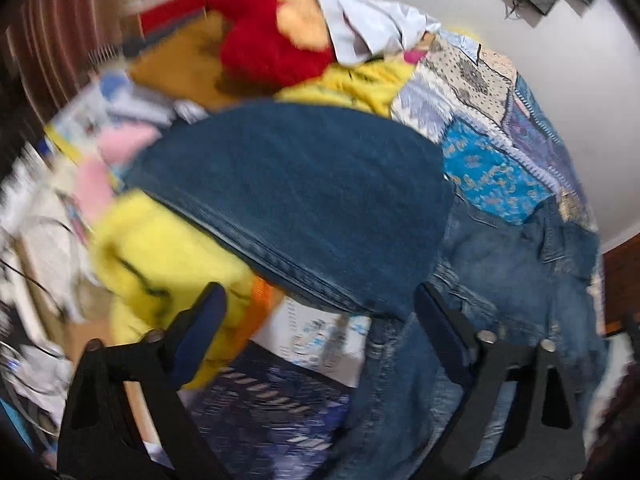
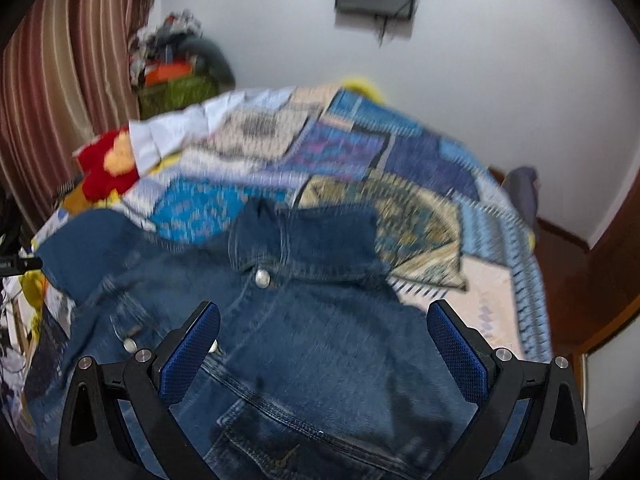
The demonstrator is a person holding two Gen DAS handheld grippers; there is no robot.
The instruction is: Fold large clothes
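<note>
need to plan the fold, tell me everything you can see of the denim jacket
The denim jacket is dark blue, of thick stitched cloth, with a collar, silver metal buttons and a seamed chest pocket. It lies front up and unfolded on the patchwork quilt, collar pointing away. One sleeve is spread out over a yellow plush toy. Both views are blurred. The right gripper and left gripper are open above it, gripping nothing.

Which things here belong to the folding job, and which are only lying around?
For the job:
denim jacket
left gripper, open
right gripper, open

Lying about:
patchwork quilt under the jacket
red plush toy
yellow plush toy
white garment
</note>
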